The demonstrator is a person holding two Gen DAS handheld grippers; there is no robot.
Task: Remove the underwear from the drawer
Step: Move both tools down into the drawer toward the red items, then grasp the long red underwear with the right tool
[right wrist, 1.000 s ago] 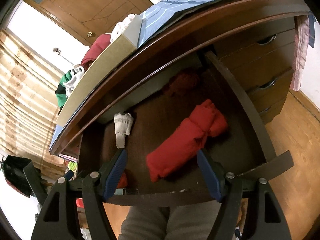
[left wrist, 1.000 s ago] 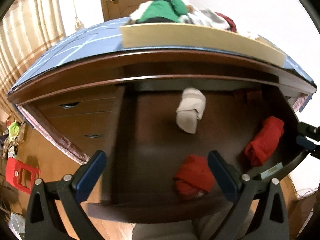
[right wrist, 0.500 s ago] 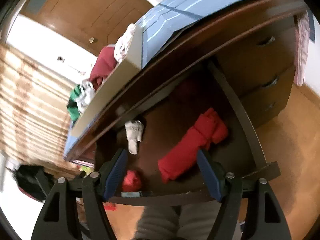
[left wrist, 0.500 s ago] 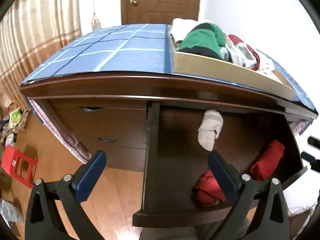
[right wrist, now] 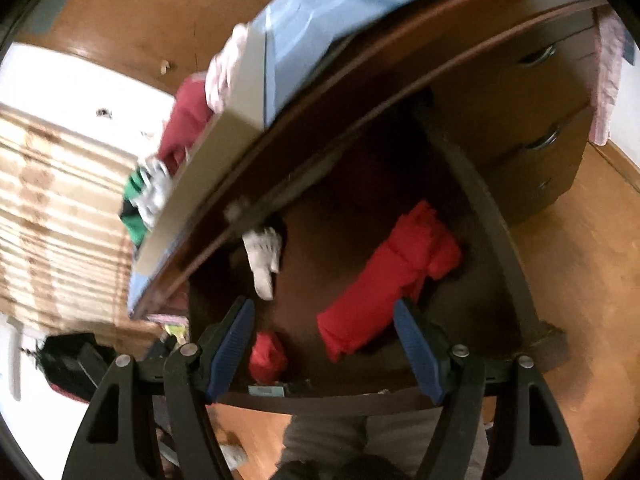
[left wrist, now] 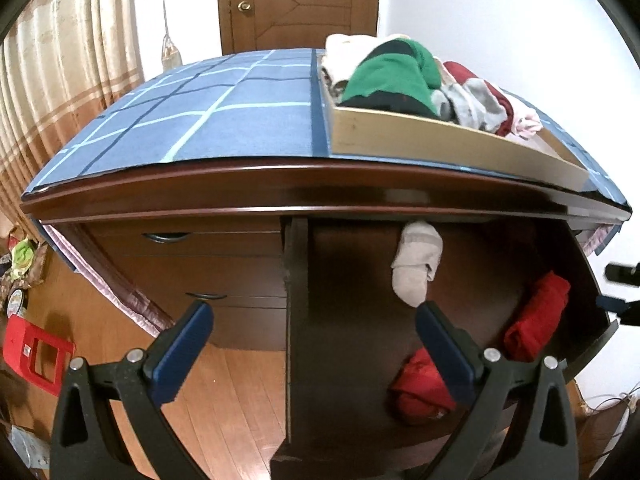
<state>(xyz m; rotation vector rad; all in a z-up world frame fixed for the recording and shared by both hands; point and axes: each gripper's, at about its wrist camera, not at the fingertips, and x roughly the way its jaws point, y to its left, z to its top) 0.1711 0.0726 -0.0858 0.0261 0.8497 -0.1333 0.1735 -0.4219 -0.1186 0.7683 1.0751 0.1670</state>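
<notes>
Left gripper [left wrist: 312,330]: held level in front of the dresser, jaws spread wide, nothing between them. Left finger over the wooden floor [left wrist: 224,384] and the closed side drawers, right finger over the open drawer [left wrist: 298,320]. No contact with any cloth.

Right gripper [right wrist: 324,344]: tilted, rolled relative to the furniture so the dresser top runs diagonally through its view; jaws spread wide and empty. Positioned above the drawer's front edge, pointing into it. View blurred.

Drawer pulled out, three pieces inside:
- Long red rolled underwear [right wrist: 388,280] [left wrist: 538,318] on the drawer bottom toward the right side; seen framed between the right gripper's fingers, not touched.
- Small red bundle [left wrist: 420,386] [right wrist: 267,354] near the front edge, partly hidden behind the left gripper's right finger.
- Pale rolled piece [left wrist: 416,266] [right wrist: 262,256] toward the back, just under the dresser's top edge.

All three apart from one another.

On top: blue checked cloth [left wrist: 208,120] covering the surface; cardboard tray [left wrist: 440,142] on it at the right, heaped with green, white, grey and dark red garments.

Red plastic stool [left wrist: 34,354] on the floor at far left.
</notes>
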